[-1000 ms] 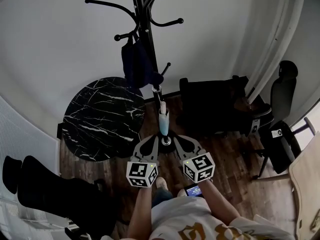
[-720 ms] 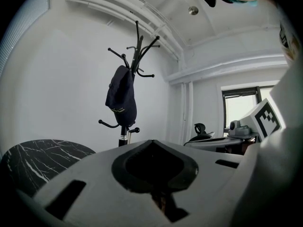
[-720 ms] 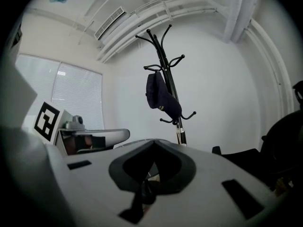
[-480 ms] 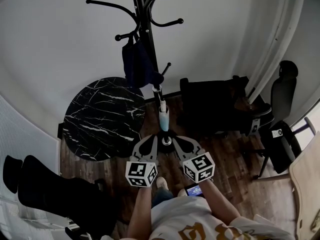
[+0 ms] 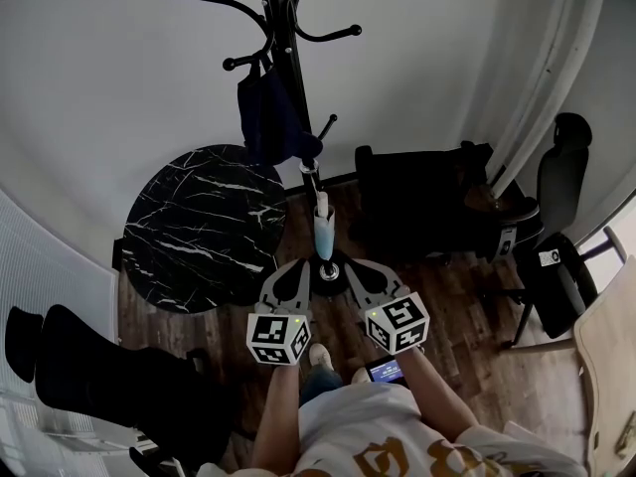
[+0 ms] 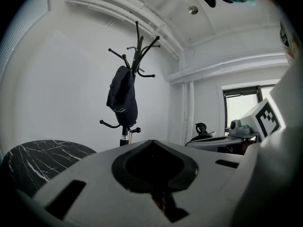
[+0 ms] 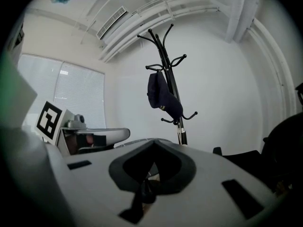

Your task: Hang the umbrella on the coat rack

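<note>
The black coat rack point(image 5: 283, 58) stands against the white wall, with a dark blue cap point(image 5: 266, 117) on one of its hooks. A folded light-blue umbrella point(image 5: 323, 232) hangs upright along the pole just above the round base point(image 5: 329, 271); what bears it is hidden. My left gripper point(image 5: 301, 269) and right gripper point(image 5: 350, 268) are held side by side in front of the base, both shut and empty, clear of the umbrella. The left gripper view looks over the shut left gripper point(image 6: 152, 142) at the rack point(image 6: 137, 56). Beyond the shut right gripper point(image 7: 154, 142), the right gripper view shows the rack point(image 7: 165, 56).
A round black marble table point(image 5: 204, 227) stands left of the rack. A black armchair point(image 5: 417, 207) and an office chair point(image 5: 561, 197) stand to the right. Dark bags point(image 5: 99, 386) lie at lower left. A wooden tabletop corner point(image 5: 611, 356) shows at the right edge.
Both grippers keep their place and stay shut. Only the head view has shifted slightly.
</note>
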Tool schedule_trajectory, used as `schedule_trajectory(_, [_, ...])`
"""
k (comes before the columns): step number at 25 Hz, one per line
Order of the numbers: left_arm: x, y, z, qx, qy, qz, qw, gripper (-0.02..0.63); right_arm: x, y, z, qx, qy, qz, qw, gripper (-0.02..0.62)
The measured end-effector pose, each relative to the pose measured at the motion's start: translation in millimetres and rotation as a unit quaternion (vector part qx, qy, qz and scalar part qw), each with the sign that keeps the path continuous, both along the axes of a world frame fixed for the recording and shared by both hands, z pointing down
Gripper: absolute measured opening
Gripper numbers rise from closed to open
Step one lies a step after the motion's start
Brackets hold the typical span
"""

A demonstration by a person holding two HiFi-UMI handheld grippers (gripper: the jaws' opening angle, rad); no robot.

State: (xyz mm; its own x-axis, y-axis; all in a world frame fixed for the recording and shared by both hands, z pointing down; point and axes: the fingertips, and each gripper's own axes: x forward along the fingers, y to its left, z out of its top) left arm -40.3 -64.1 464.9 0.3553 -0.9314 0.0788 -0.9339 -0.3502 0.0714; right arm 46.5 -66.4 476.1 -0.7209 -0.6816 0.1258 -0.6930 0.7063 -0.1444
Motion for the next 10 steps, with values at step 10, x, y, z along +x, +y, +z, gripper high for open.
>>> schedule_trajectory(10, [-4.4, -7.5, -1.3, 0.003, 0.001, -0.004, 1.0, 0.02, 2.1, -9.3, -1.0, 0.008, 0.004, 0.005, 1.0, 0.011])
